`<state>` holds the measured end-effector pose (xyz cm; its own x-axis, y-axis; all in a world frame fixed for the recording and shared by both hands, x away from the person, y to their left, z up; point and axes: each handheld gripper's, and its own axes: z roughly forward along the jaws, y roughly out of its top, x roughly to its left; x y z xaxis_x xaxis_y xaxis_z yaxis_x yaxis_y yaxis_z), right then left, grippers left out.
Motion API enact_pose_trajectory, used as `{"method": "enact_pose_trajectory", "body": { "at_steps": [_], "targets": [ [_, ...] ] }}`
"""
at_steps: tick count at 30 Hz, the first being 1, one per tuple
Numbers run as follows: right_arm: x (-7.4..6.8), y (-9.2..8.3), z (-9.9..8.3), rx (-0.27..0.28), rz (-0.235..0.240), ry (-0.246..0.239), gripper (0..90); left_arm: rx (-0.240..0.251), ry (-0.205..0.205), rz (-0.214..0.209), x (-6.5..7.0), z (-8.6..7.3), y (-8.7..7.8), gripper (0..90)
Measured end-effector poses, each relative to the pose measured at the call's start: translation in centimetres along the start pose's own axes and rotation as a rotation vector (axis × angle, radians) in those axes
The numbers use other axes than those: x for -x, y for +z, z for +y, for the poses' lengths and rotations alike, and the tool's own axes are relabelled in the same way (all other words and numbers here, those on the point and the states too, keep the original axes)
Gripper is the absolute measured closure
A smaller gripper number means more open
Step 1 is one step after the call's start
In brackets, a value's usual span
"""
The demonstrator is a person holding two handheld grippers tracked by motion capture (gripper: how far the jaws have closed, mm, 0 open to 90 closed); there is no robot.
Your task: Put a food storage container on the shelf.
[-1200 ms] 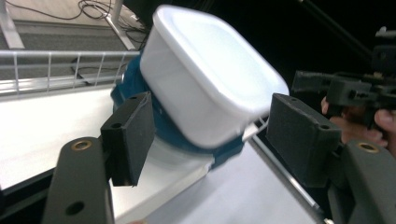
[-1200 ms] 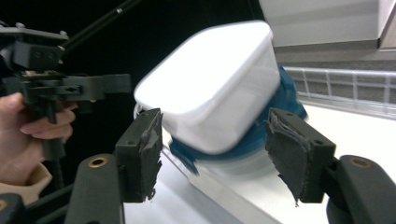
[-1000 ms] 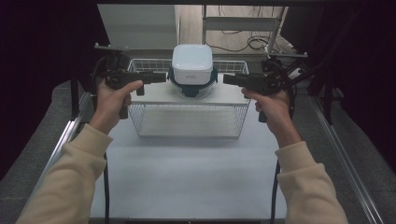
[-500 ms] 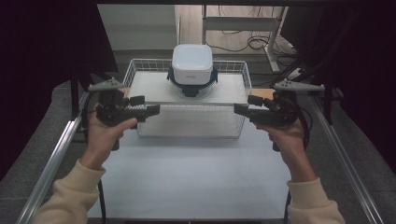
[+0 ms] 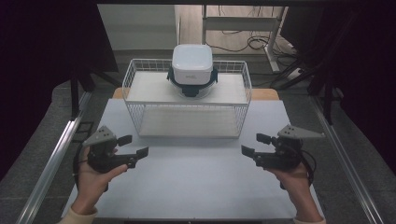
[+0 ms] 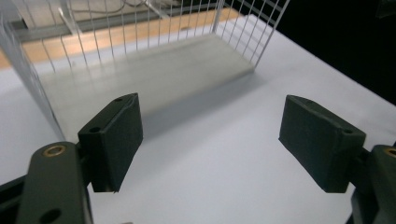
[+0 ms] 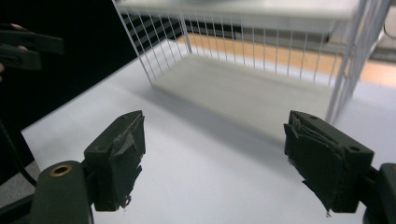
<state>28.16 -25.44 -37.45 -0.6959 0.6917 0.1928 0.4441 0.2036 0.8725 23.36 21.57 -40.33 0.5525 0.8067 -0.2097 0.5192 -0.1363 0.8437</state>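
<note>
Table (image 5: 196, 186) was white, wire basket (image 5: 187, 100) sat at far middle of it. White lidded container (image 5: 192, 65) sat on basket's upper shelf, dead centre, nobody touching it. Left gripper (image 5: 133, 150) hung in front of basket, off its left corner, jaws spread wide and had just been opening, nothing between them. Right gripper (image 5: 254, 145) same deal off basket's right corner, released, just been opening, empty too. Both well apart from container.

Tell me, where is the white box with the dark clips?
In the high view the white box sits on top of the wire rack, at the middle of the table's far side, beyond both grippers.
</note>
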Motion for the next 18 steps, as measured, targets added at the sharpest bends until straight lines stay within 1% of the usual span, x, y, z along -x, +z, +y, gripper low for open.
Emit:
{"method": "enact_pose_trajectory", "body": {
  "at_steps": [2,3,4,6,7,8,10,13,15,18],
  "targets": [
    [0.2,0.1,-1.3,-0.018,-0.006,0.011,19.8,-0.022,-0.006,0.002,-0.1,-1.1,0.2,21.0],
    [0.3,0.2,-2.2,-0.036,-0.009,0.018,19.7,-0.039,-0.015,0.001,-0.4,-1.9,0.3,21.0],
    [0.4,0.4,-3.3,-0.054,-0.013,0.024,19.6,-0.044,-0.022,0.000,-0.5,-2.3,0.4,20.7],
    [0.6,0.6,-4.4,-0.073,-0.014,0.027,19.5,-0.056,-0.042,0.001,-0.9,-3.3,0.6,20.6],
    [0.6,0.7,-5.2,-0.086,-0.018,0.035,19.4,-0.060,-0.053,0.001,-1.1,-3.7,0.8,20.5],
    [0.8,0.8,-5.6,-0.096,-0.018,0.031,19.4,-0.071,-0.064,-0.003,-1.3,-4.1,1.0,20.4],
    [1.1,1.0,-6.6,-0.117,-0.033,0.035,19.3,-0.093,-0.069,0.002,-1.5,-4.8,1.4,20.1],
    [1.5,1.2,-7.3,-0.130,-0.053,0.037,19.2,-0.117,-0.064,0.016,-1.5,-5.4,2.0,20.1],
    [1.7,1.3,-7.6,-0.135,-0.050,0.044,19.1,-0.128,-0.062,0.015,-1.5,-5.6,2.3,20.1],
    [1.5,1.3,-7.6,-0.129,-0.051,0.039,19.1,-0.130,-0.054,0.011,-1.3,-5.8,2.5,20.1]
  ]
}}
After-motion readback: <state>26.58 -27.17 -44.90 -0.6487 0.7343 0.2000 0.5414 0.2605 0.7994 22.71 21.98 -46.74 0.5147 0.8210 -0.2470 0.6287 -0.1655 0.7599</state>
